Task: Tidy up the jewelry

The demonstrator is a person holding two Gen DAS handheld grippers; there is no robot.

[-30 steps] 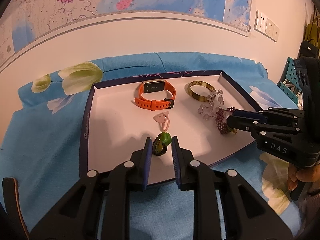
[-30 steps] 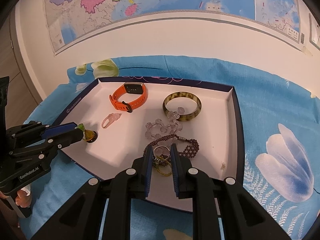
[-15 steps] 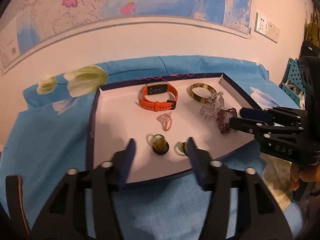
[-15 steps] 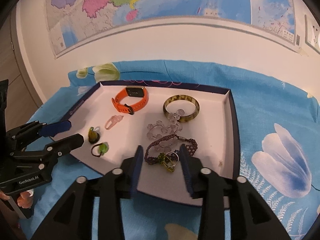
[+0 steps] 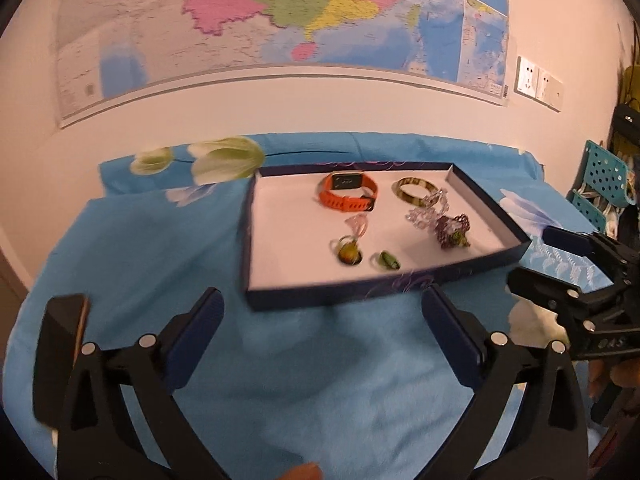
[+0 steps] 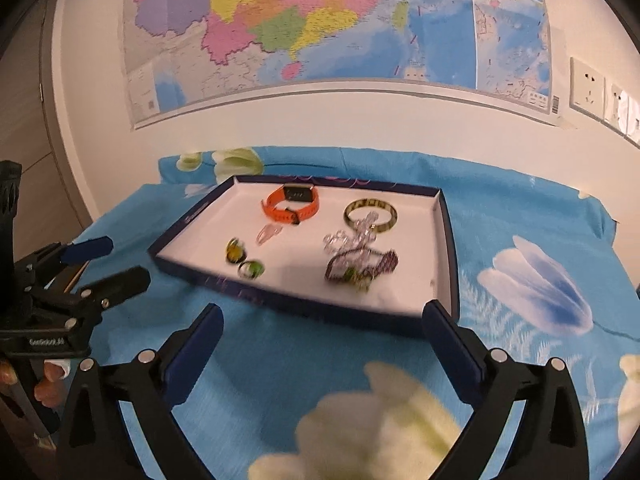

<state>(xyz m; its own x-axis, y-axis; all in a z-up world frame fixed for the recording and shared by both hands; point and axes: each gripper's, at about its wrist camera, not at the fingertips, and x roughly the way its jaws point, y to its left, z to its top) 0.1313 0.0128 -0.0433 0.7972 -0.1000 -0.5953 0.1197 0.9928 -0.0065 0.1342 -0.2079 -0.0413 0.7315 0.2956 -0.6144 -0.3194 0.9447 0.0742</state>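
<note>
Bedsheet (image 5: 152,248), blue and flowered, bears tray (image 5: 360,294) below wall map (image 5: 280,12); both hand-held grippers opening, empty.

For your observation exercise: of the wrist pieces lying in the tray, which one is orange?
The watch, at the tray's far side. Its strap is bright orange; the bangle beside it is mottled olive and the beaded bracelets are clear or dark purple.

A shallow tray (image 6: 446,248) lies on a cloth-covered bed (image 6: 520,208) that runs back to the wall; a map (image 6: 320,20) hangs on that wall behind the tray. In the tray, seen from the right wrist, a watch (image 6: 290,204) lies at the back, a bangle (image 6: 371,216) to its right. Before the bangle lie a clear bead bracelet (image 6: 348,240) and a dark bead bracelet (image 6: 362,266). Two rings (image 6: 236,250) (image 6: 251,269) sit near the tray's front left edge, a small clip (image 6: 267,234) behind them.
</note>
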